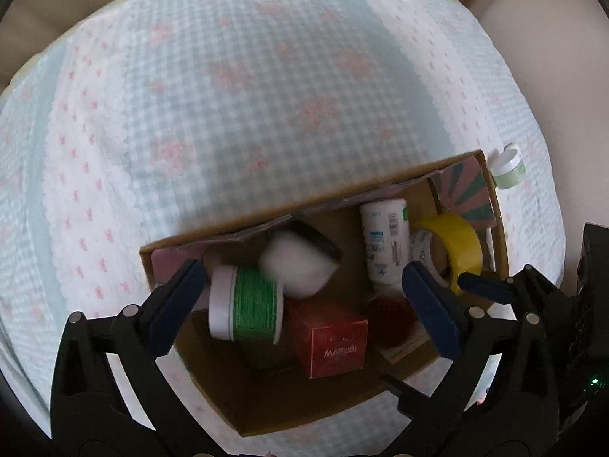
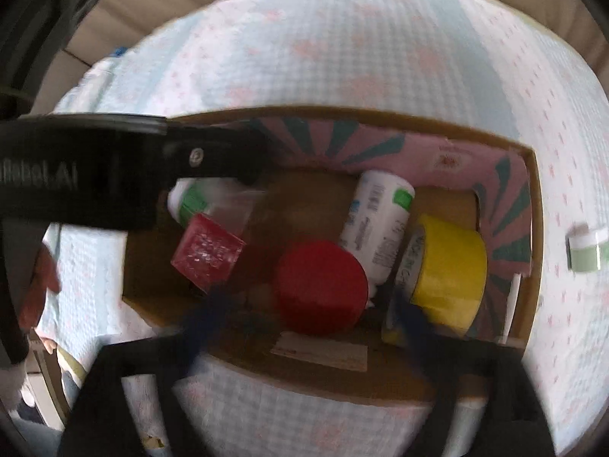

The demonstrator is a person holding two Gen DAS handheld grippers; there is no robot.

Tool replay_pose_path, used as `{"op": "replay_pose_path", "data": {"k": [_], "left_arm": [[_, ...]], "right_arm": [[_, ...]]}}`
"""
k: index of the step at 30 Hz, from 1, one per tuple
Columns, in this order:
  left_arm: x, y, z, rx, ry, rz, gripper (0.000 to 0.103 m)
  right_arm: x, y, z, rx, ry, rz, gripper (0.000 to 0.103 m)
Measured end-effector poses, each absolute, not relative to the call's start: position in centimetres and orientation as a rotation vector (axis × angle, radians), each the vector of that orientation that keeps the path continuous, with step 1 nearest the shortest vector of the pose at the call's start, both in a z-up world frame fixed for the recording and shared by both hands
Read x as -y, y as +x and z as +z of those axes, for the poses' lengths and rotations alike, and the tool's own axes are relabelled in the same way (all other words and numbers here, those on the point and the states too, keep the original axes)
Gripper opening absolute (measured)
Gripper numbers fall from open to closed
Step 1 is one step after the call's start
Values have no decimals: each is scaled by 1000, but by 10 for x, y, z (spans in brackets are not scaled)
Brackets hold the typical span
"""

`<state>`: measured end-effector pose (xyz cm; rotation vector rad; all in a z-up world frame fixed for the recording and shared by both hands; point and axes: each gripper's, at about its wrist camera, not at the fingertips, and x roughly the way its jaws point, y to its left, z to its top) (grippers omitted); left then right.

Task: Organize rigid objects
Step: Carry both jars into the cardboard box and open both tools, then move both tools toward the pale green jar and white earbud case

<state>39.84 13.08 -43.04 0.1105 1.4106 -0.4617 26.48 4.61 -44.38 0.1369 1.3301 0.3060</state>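
Note:
An open cardboard box (image 1: 228,228) (image 2: 533,205) lies on the checked cloth. It holds a green-labelled jar (image 1: 247,304), a white soft-looking lump (image 1: 297,266), a red carton (image 1: 331,335) (image 2: 207,253), a white bottle (image 1: 384,240) (image 2: 377,221), yellow tape (image 1: 456,247) (image 2: 449,270) and a red lid (image 2: 319,285). My left gripper (image 1: 304,304) is open above the box, its jaws wide on either side of the jar and carton. My right gripper (image 2: 304,323) is open and blurred at the box's near edge; its fingertip (image 1: 483,287) shows in the left wrist view.
A small green jar with a white lid (image 1: 508,167) (image 2: 584,247) lies on the cloth just outside the box's right wall. The left gripper's body (image 2: 95,175) crosses the right wrist view at upper left. Beige cushions (image 1: 552,57) ring the cloth.

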Motion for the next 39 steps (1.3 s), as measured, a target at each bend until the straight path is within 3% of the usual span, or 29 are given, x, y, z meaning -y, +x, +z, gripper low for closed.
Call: {"op": "replay_pose_path", "data": {"k": [11, 29, 39], "left_arm": [[-158, 383, -417, -1408, 69, -384, 103], [-189, 289, -314, -1231, 16, -330, 103], [-159, 217, -272, -1113, 8, -367, 103]], "right_arm": [[-31, 252, -421, -1278, 128, 263, 103], [-20, 189, -330, -1113, 118, 223, 103], [30, 126, -280, -1108, 232, 81, 103]]}}
